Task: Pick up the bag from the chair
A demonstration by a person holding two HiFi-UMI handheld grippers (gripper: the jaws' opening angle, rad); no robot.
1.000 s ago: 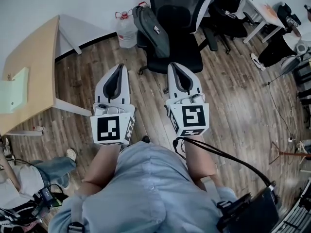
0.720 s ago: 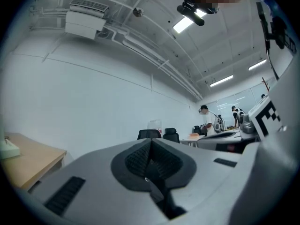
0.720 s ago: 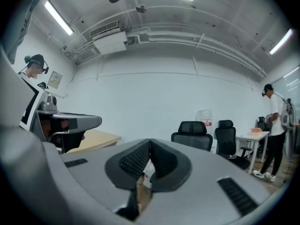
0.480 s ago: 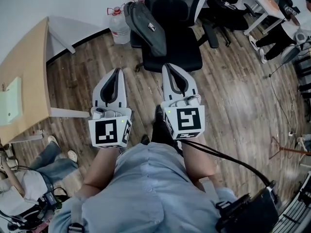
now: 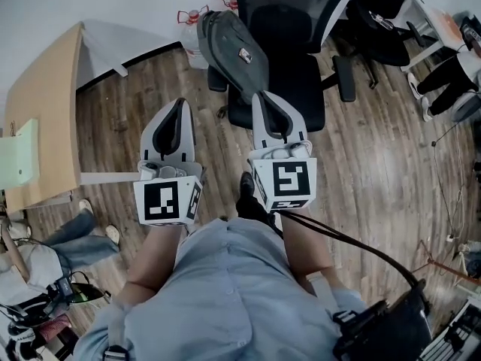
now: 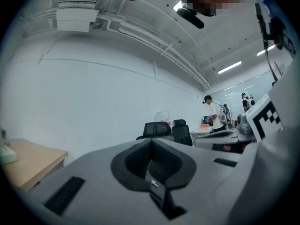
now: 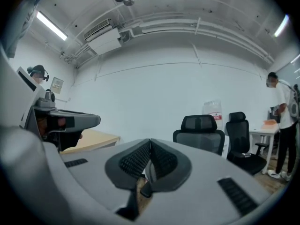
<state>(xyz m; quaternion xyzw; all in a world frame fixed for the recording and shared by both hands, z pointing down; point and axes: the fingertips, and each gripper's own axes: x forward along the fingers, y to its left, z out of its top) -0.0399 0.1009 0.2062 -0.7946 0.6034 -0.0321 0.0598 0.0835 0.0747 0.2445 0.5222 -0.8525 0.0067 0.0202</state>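
A grey-black bag (image 5: 233, 45) leans on the left side of the black office chair (image 5: 294, 66) in the head view. My right gripper (image 5: 268, 96) is shut and empty, its tip over the front edge of the seat, just right of the bag's lower end. The left gripper (image 5: 179, 104) is shut too, over the wood floor left of the chair and short of the bag. In the left gripper view the pads of that gripper (image 6: 150, 143) meet, with the chair (image 6: 154, 129) ahead. The right gripper (image 7: 150, 144) shows closed pads and the chair's backrest (image 7: 201, 130) beyond. Neither gripper view shows the bag.
A wooden desk (image 5: 41, 111) stands at the left, and a water bottle (image 5: 192, 21) sits by the wall behind the bag. A second black chair (image 5: 379, 10) and a white table stand at the back right. A person's legs (image 5: 75, 232) show at lower left; a person (image 7: 281, 121) stands at the right.
Both grippers have moved forward toward the chair, still shut. The chair and bag now lie closer, and the right gripper's tip has reached over the seat's front edge.
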